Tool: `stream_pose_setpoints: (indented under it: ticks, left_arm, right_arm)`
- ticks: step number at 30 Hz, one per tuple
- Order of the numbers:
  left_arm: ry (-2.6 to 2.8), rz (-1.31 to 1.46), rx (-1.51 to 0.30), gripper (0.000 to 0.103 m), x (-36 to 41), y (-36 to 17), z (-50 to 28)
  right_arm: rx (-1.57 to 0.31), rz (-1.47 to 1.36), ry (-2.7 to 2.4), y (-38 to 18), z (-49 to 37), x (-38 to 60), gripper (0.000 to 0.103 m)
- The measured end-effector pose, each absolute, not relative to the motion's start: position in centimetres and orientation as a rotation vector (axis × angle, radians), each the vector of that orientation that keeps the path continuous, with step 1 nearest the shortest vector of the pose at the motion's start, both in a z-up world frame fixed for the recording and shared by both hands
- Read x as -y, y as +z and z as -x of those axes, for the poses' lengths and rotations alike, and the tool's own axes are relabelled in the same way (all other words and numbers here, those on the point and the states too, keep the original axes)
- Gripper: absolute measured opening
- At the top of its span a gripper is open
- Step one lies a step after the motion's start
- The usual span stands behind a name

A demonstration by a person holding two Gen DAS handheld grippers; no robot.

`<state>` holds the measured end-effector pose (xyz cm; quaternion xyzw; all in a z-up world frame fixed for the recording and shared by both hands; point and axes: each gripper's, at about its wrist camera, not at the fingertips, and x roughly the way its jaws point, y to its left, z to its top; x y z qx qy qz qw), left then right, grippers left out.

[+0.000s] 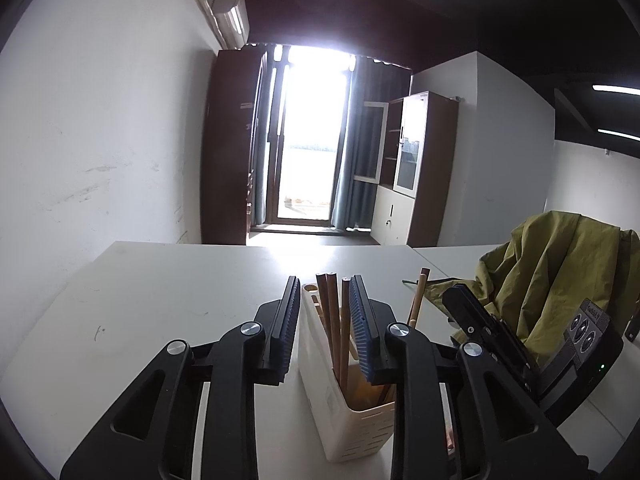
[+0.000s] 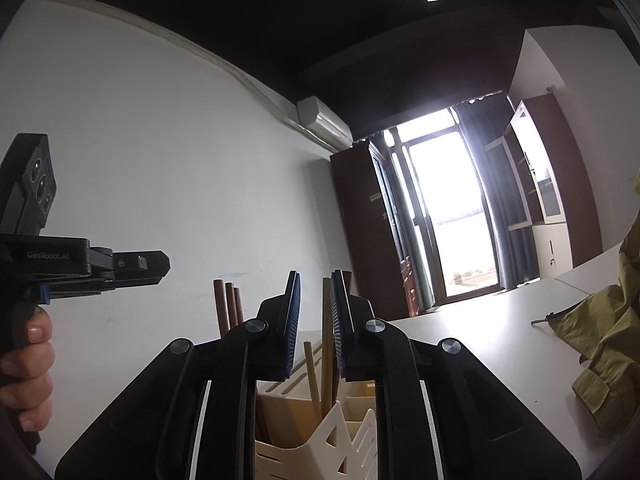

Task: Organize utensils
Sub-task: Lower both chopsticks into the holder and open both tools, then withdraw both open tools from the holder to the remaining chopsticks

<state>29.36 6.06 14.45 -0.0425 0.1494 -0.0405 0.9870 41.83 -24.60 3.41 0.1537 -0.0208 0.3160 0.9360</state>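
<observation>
A cream slotted utensil holder (image 1: 352,420) stands on the white table (image 1: 168,288). Several brown chopsticks (image 1: 331,320) stand upright in it, between the fingers of my left gripper (image 1: 325,280). That gripper is open, with a clear gap on its left side. In the right wrist view the holder (image 2: 312,440) sits just below my right gripper (image 2: 315,274). It is open a little, and a light wooden stick (image 2: 327,340) rises between its pads, close to the right one. The right gripper (image 1: 460,300) also shows beside a pale stick (image 1: 417,300).
An olive jacket (image 1: 552,280) lies heaped on the table's right side, its zipper pull (image 2: 540,321) trailing onto the tabletop. A hand (image 2: 28,356) holds the left gripper's handle at the left edge. A white wall runs along the table's left side.
</observation>
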Motion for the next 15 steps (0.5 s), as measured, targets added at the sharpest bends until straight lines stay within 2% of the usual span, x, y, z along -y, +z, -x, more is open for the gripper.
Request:
stream_pose_setpoints:
  ticks: [2, 15]
  left_arm:
    - [-0.08, 0.083, -0.309, 0.027, -6.1, 14.1, -28.8]
    - [-0.049, 0.044, -0.418, 0.036, -5.6, 8.9, -25.3]
  right_arm:
    - [0.026, -0.305, 0.632, 3.6, -41.4, 24.8, 0.025]
    - [-0.117, -0.155, 0.555, 3.8, -37.4, 24.5, 0.05]
